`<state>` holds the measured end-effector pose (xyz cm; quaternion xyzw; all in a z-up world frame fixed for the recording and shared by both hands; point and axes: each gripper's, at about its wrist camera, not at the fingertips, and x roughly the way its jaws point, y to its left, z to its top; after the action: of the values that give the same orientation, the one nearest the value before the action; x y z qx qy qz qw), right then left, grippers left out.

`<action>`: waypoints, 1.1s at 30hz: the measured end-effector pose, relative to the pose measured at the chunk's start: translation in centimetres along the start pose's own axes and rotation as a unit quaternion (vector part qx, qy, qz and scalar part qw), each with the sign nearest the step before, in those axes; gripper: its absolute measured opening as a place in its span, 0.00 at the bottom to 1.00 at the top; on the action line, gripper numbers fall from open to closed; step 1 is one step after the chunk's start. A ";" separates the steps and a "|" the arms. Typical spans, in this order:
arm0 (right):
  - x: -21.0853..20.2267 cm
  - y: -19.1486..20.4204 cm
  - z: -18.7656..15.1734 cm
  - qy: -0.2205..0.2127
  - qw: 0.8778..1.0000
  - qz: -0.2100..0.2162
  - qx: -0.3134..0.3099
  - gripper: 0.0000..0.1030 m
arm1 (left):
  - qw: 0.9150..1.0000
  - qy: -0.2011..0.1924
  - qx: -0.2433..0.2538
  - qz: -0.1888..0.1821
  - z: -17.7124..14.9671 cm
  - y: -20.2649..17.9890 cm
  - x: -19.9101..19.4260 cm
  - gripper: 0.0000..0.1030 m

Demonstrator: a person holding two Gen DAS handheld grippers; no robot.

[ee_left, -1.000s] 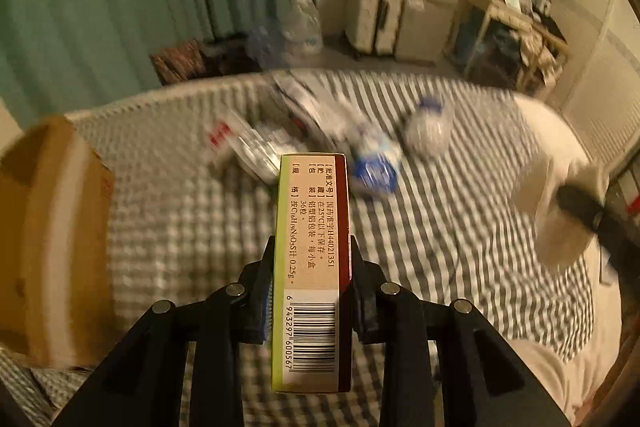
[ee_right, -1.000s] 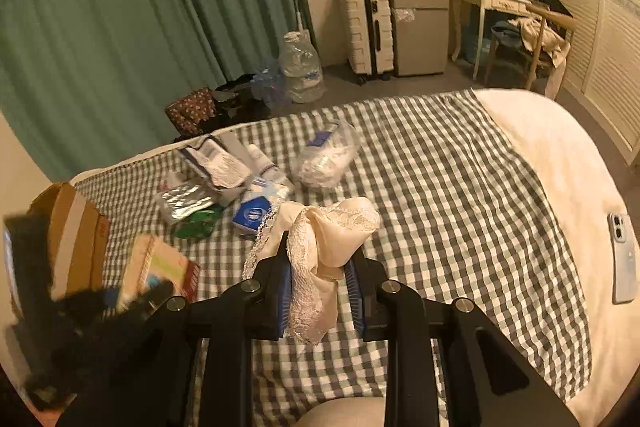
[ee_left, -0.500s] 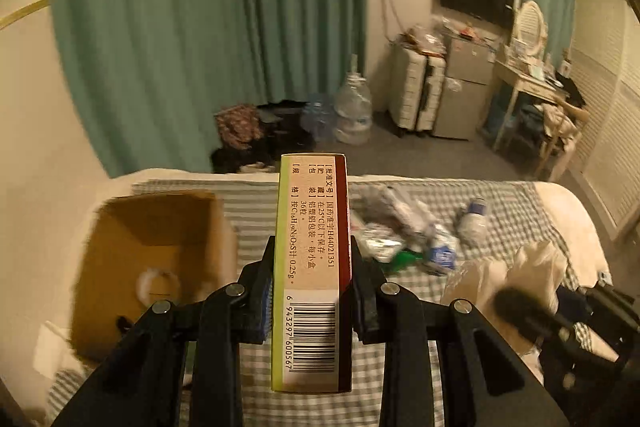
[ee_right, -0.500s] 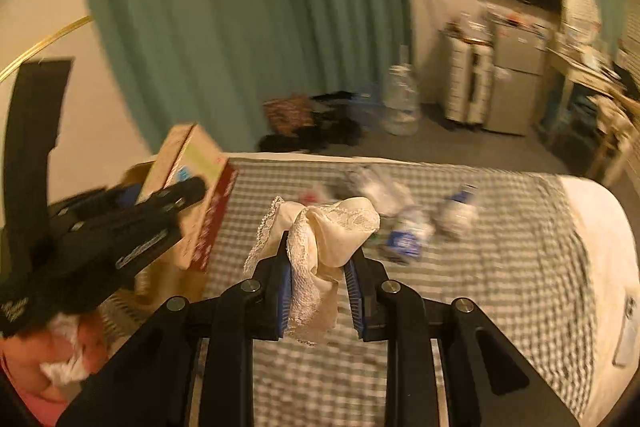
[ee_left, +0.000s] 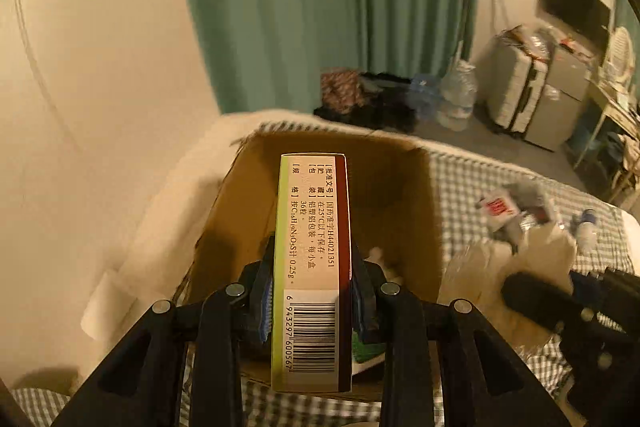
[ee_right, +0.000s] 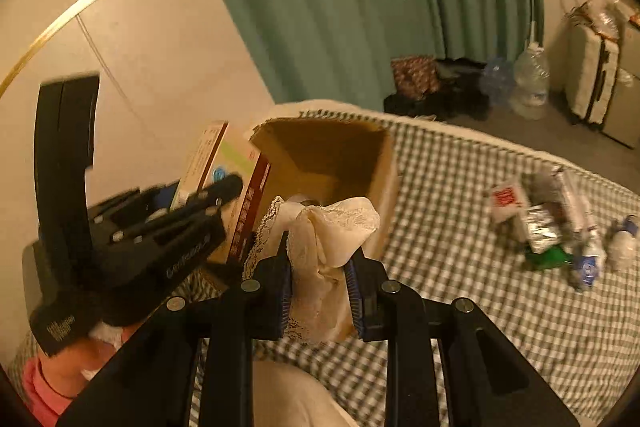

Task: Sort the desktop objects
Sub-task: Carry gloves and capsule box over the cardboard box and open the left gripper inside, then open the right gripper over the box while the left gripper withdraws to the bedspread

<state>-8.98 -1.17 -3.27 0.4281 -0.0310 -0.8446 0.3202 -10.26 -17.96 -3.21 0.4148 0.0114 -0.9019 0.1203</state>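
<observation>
My left gripper [ee_left: 312,267] is shut on a medicine box [ee_left: 312,259] with a barcode and holds it over the open cardboard box [ee_left: 404,183]. The same medicine box [ee_right: 236,179] and left gripper [ee_right: 212,195] show at the left of the right wrist view. My right gripper [ee_right: 320,259] is shut on a cream lace cloth [ee_right: 324,231], just in front of the cardboard box [ee_right: 340,151]. The right gripper [ee_left: 520,291] with the cloth [ee_left: 540,251] shows at the right of the left wrist view.
The box stands on a bed with a grey checked cover [ee_right: 460,267]. A heap of packets and small bottles [ee_right: 552,223] lies at the right. A beige wall [ee_left: 100,87] is to the left, a green curtain [ee_left: 320,7] behind. Suitcases [ee_left: 520,91] stand on the floor.
Both grippers have swung left from the heap of objects toward the cardboard box. The medicine box is now over the box opening, and the cloth is close to its front.
</observation>
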 end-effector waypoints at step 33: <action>0.4 -1.8 2.8 -0.073 0.995 -0.051 0.052 0.95 | 0.998 0.015 -0.045 0.051 -2.1 2.3 2.1 0.94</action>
<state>-12.17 -0.63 -2.37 0.3825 -0.0761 -0.8859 0.2510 -9.52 -20.41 -5.97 0.4229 0.0326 -0.8866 0.1845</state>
